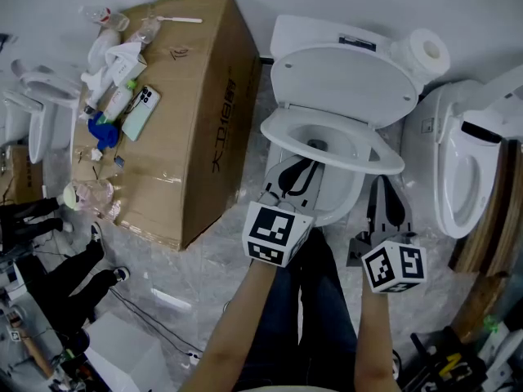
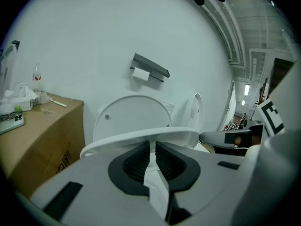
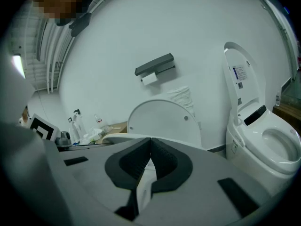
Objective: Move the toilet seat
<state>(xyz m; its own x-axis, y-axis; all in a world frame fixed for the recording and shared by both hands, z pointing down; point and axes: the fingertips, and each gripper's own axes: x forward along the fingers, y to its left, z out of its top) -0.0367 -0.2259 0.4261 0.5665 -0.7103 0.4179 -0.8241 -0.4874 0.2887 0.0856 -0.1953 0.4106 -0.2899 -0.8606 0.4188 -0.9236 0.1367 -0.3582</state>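
Pressing almost together, the jaws of the left gripper leave only a thin slit with nothing in it. Their tips sit right at the front rim of the toilet seat, which is half raised and tilted between the bowl and the upright lid. The right gripper has its jaws meeting at the tips, empty, low by the seat's front right. Further out, a cardboard box stands left of the toilet and a second toilet stands right.
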